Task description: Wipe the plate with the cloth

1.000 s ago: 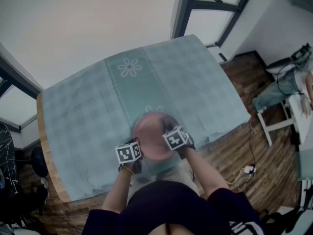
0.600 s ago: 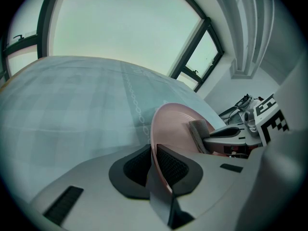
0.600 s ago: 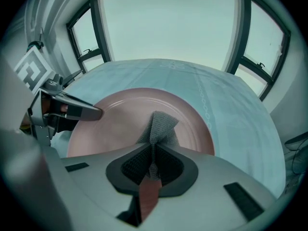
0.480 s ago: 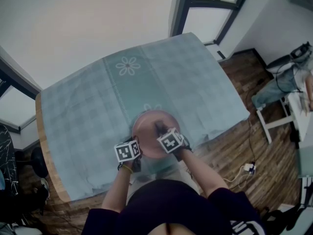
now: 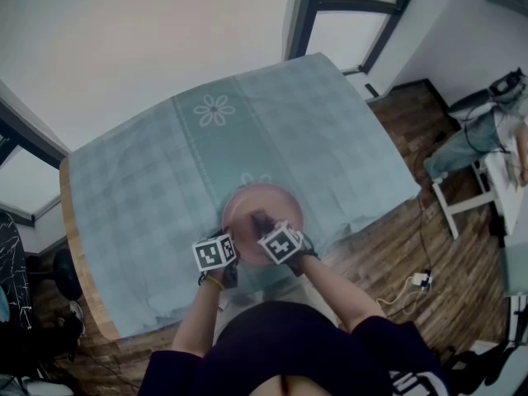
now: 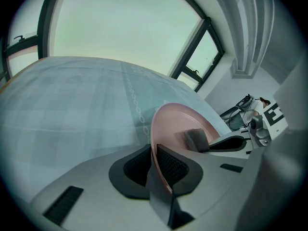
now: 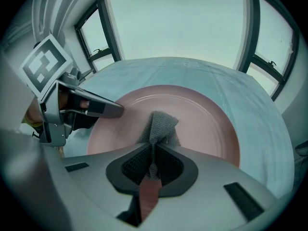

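Observation:
A pink plate (image 5: 266,200) sits tilted at the near edge of the table. My left gripper (image 6: 153,163) is shut on the plate's near rim (image 6: 155,143), one pad on each face. A small grey cloth (image 7: 159,124) is pinched in my right gripper (image 7: 153,163), which is shut on it. The cloth (image 5: 260,220) presses on the plate's inner face (image 7: 192,119), left of its middle. In the left gripper view the cloth (image 6: 196,139) lies against the plate, with the right gripper's jaw behind it. The left gripper (image 7: 98,109) shows at the plate's left rim.
The table is covered by a pale green checked cloth (image 5: 165,172) with flower patterns. Window frames (image 5: 330,7) stand beyond its far edge. A wooden floor (image 5: 396,246) with cables and a white stool (image 5: 462,205) lies to the right.
My right gripper has slid the cloth leftward across the plate, toward the left gripper. The left gripper and the plate have stayed put.

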